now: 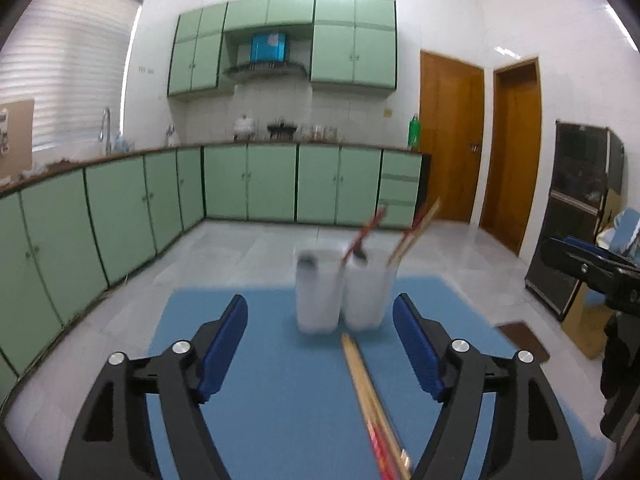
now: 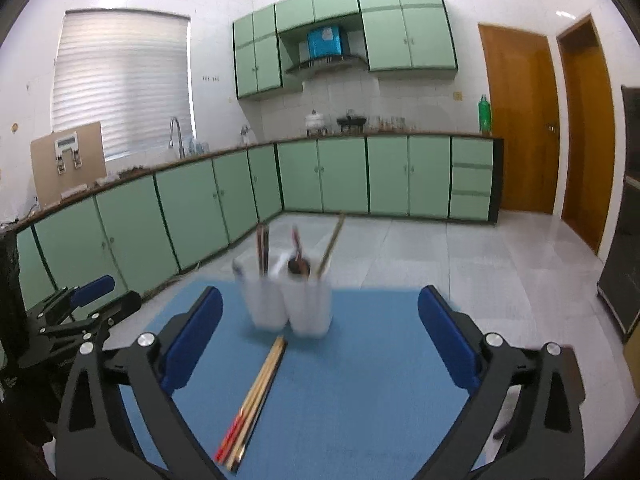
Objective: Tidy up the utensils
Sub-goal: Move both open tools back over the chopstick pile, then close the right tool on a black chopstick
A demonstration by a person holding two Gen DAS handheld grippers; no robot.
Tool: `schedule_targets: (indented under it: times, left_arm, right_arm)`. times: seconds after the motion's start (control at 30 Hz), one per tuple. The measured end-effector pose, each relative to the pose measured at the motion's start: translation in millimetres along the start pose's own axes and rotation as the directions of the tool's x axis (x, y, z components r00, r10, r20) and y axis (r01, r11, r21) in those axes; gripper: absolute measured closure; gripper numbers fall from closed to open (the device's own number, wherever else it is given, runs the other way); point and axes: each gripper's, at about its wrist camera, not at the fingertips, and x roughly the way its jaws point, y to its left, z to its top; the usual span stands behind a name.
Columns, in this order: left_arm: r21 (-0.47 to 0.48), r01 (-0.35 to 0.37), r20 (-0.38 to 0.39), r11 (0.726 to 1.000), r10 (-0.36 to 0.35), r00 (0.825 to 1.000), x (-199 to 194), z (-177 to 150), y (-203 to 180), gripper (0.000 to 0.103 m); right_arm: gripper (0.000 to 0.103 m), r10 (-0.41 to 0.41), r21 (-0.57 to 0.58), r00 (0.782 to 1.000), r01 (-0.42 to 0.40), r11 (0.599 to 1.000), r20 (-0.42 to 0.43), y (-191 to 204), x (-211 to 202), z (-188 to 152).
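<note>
Two white cups (image 1: 340, 300) (image 2: 288, 304) stand side by side at the far end of a blue mat (image 1: 280, 400) (image 2: 360, 360), with chopsticks and a dark utensil sticking out of them. A bundle of wooden and red chopsticks (image 1: 372, 404) (image 2: 256, 396) lies flat on the mat in front of the cups. My left gripper (image 1: 320, 344) is open above the mat, nothing between its blue pads; the bundle lies below, nearer its right finger. My right gripper (image 2: 320, 340) is open wide and empty, with the bundle below its left half. Each gripper appears at the edge of the other's view.
The mat covers a table standing in a kitchen with green base cabinets (image 1: 120, 220) along the left and back walls. Two wooden doors (image 2: 520, 120) are at the back right. A dark appliance (image 1: 576, 216) stands at the right. Tiled floor lies beyond the table.
</note>
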Motion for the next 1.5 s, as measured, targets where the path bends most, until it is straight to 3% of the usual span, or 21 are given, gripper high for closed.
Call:
schedule_targets:
  times: [0.17, 0.3, 0.57, 0.7, 0.93, 1.17, 1.37, 1.5]
  left_arm:
    - [-0.012, -0.028, -0.112, 1.000, 0.027, 0.993, 15, -46, 7, 0.029]
    - [-0.016, -0.037, -0.200, 0.999, 0.033, 0.979, 28, -73, 10, 0.029]
    - [-0.025, -0.068, -0.321, 0.997, 0.056, 0.945, 43, -99, 16, 0.029]
    - [-0.030, -0.071, -0.344, 0.997, 0.056, 0.937, 44, -110, 20, 0.029]
    - [-0.037, -0.064, -0.369, 0.997, 0.046, 0.928, 46, -119, 21, 0.029]
    - [-0.045, -0.066, -0.378, 0.997, 0.044, 0.925, 47, -120, 22, 0.029]
    - [-0.051, -0.068, -0.379, 0.996, 0.044, 0.924, 49, -120, 21, 0.028]
    - [-0.050, -0.069, -0.378, 0.996, 0.045, 0.925, 49, -120, 21, 0.028]
  right_arm:
    - [0.007, 0.007, 0.036, 0.990, -0.002, 0.999, -0.139, 15, 17, -56]
    - [0.007, 0.011, 0.028, 0.970, -0.004, 1.000, -0.244, 30, 35, -91]
    - [0.008, 0.017, -0.007, 0.919, -0.022, 1.000, -0.393, 46, 62, -127]
    - [0.008, 0.042, 0.003, 0.897, -0.045, 0.999, -0.439, 52, 67, -139]
    - [0.021, 0.017, -0.050, 0.876, -0.047, 0.998, -0.483, 65, 75, -150]
    - [0.025, -0.028, -0.111, 0.872, -0.030, 0.993, -0.489, 70, 77, -150]
    - [0.026, -0.087, -0.117, 0.878, 0.036, 0.993, -0.470, 54, 69, -145]
    - [0.032, -0.016, -0.049, 0.890, -0.007, 0.999, -0.456, 51, 64, -143]
